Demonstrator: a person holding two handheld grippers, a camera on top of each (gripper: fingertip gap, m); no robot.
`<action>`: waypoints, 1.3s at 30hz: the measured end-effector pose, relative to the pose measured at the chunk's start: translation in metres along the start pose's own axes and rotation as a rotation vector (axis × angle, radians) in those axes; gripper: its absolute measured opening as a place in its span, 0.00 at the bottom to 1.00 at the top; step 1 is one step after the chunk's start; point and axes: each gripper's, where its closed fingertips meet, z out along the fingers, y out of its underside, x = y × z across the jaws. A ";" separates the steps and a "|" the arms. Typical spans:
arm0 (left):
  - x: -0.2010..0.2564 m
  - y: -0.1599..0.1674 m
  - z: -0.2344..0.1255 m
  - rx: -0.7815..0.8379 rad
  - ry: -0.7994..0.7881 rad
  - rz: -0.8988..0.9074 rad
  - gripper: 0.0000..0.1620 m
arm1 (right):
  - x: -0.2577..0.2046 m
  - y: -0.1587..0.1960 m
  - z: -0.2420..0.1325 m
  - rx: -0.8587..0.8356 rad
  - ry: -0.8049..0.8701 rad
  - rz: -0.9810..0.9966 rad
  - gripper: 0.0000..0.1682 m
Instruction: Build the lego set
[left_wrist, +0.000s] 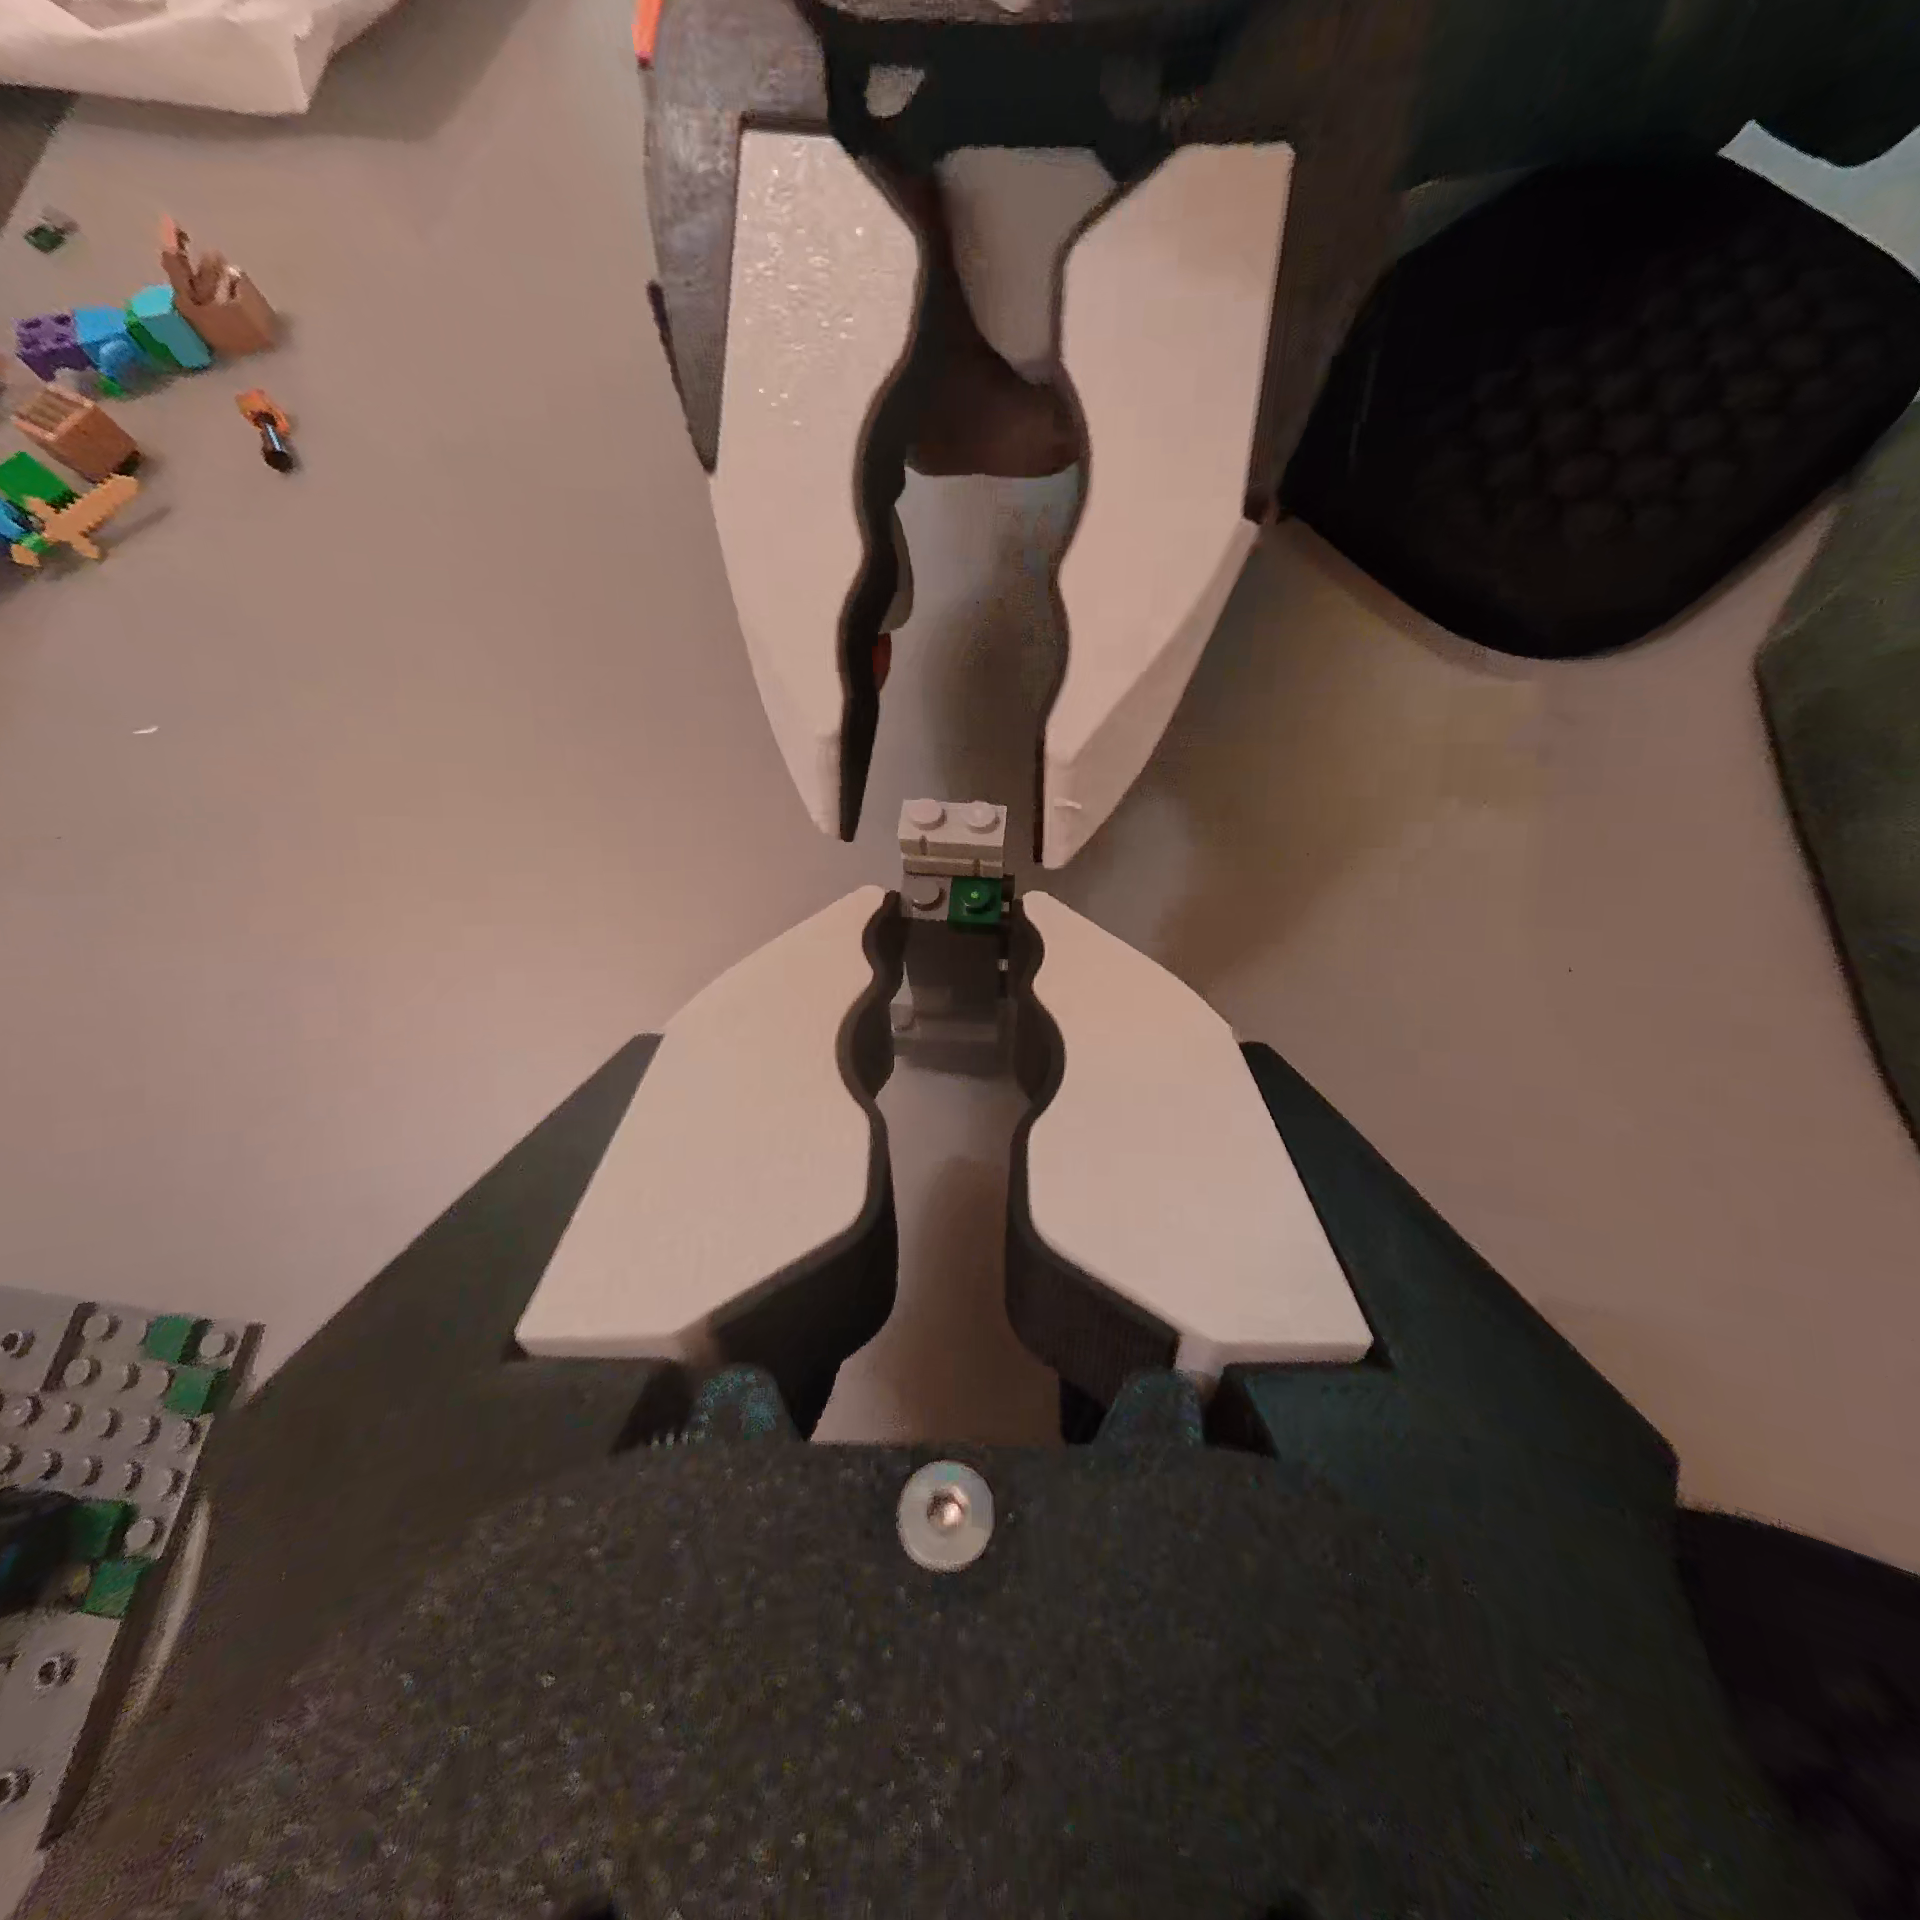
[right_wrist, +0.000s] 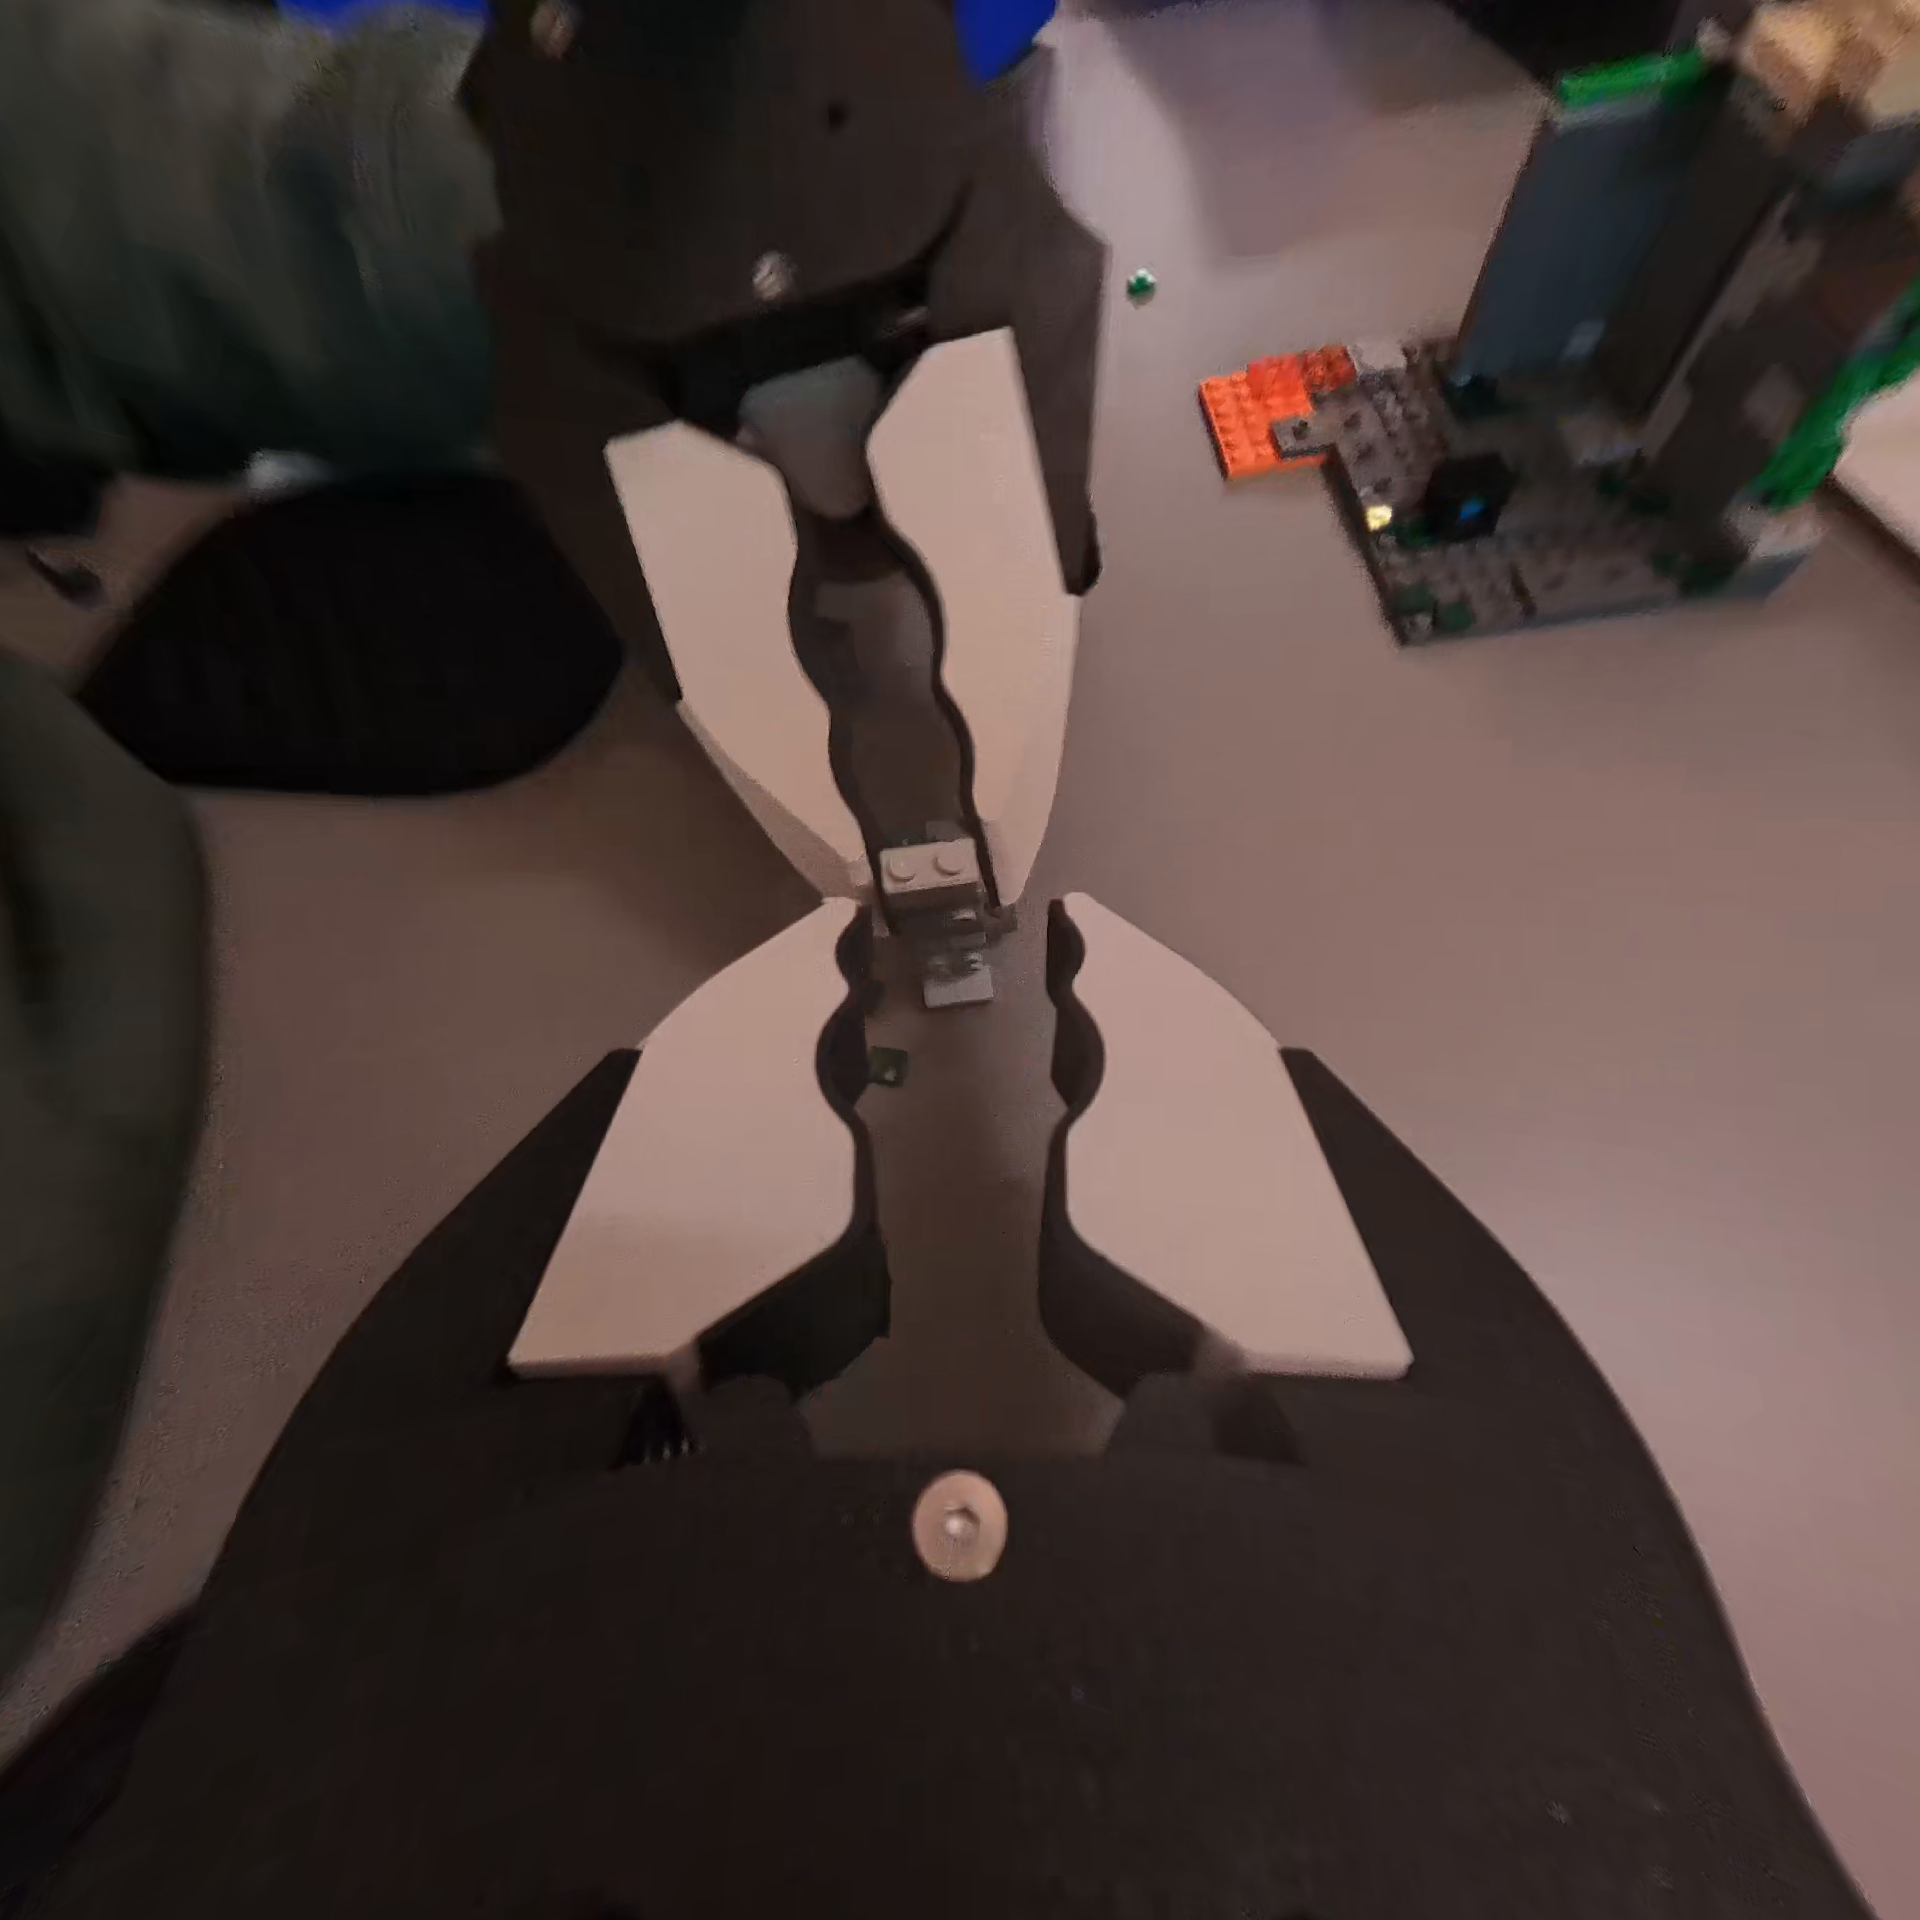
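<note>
Two hand-held grippers meet tip to tip above a plain beige counter (left_wrist: 416, 831), with a small grey lego piece (left_wrist: 954, 873) between them.

In the left wrist view, going left to right: a white cloth (left_wrist: 177, 47) lies at the top left corner. Below it, loose lego parts are scattered well apart from the grippers: a cluster of purple, blue and brown bricks (left_wrist: 145, 332), a small orange and blue piece (left_wrist: 268, 426), and a green figure with a tan sword (left_wrist: 62, 514). At the bottom left edge sits a grey studded baseplate (left_wrist: 94, 1423) with green bits. In the centre, the left gripper (left_wrist: 951, 914) is narrowed on the lower half of the small grey lego piece, which carries one green stud plate (left_wrist: 977, 902). Facing it from above, the right gripper (left_wrist: 940, 831) has its jaws a little apart beside the top of the piece; whether they touch it cannot be told. To the right lies a black mesh cushion (left_wrist: 1579, 447).

In the right wrist view, which is blurred: dark green fabric (right_wrist: 208, 208) fills the left, with the black cushion (right_wrist: 353, 634) below it. In the centre, the left gripper (right_wrist: 930, 883) clamps the grey piece (right_wrist: 930, 883), and the right gripper (right_wrist: 951, 920), jaws moderately apart, flanks its near end. A tiny dark piece (right_wrist: 889, 1064) lies on the counter between the right gripper's fingers. On the right stands a tall grey and green lego build (right_wrist: 1621, 416) with an orange plate (right_wrist: 1268, 416) at its foot, well clear of both grippers.
</note>
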 end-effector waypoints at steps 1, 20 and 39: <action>0.000 0.000 0.000 -0.017 0.007 -0.001 0.12 | -0.001 0.001 0.002 -0.012 0.022 -0.068 0.18; 0.001 0.001 -0.011 -0.074 0.003 0.009 0.14 | -0.005 0.003 0.001 0.096 -0.036 -0.156 0.10; 0.018 0.090 -0.063 -0.223 -0.237 -0.556 0.16 | -0.006 0.001 -0.002 0.106 0.003 -0.194 0.10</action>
